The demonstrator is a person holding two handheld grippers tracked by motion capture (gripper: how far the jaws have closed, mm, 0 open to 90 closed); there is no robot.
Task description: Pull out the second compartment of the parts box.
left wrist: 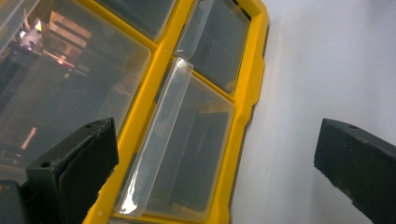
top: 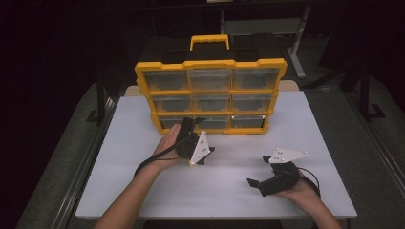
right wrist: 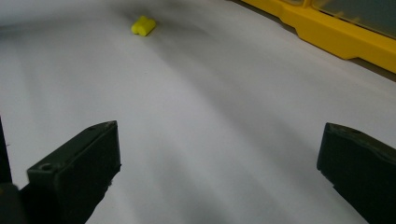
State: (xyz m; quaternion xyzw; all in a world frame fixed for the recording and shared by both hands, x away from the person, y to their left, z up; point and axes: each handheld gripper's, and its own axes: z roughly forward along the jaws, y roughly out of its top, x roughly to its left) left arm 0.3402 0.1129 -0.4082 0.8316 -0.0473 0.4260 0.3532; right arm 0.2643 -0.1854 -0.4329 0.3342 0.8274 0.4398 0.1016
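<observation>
Left gripper [top: 195, 125]: held up at bottom row of the yellow organizer [top: 210, 67], which stands upright at far-centre of the white table [top: 143, 191]. Hand wraps the body from the left side, forearm coming in diagonally from lower left, wrist bent slightly, grey plate tilted toward the camera. Jaws wide apart, nothing between them. In the left gripper view the camera is rolled; jaws straddle a clear drawer [left wrist: 180, 154] at the frame's corner, its transparent front lip standing proud of the yellow frame. Contact w/ drawer: cannot tell; looks just short of it.

Right gripper [top: 256, 183]: low over table at near right, well apart from organizer. Hand grips from behind, palm side down, forearm entering from bottom right, jaws aimed left across the table. Jaws spread, empty.

Small yellow piece [right wrist: 143, 25] lies on the table ahead of the right gripper, per right gripper view; apart from organizer base.
</observation>
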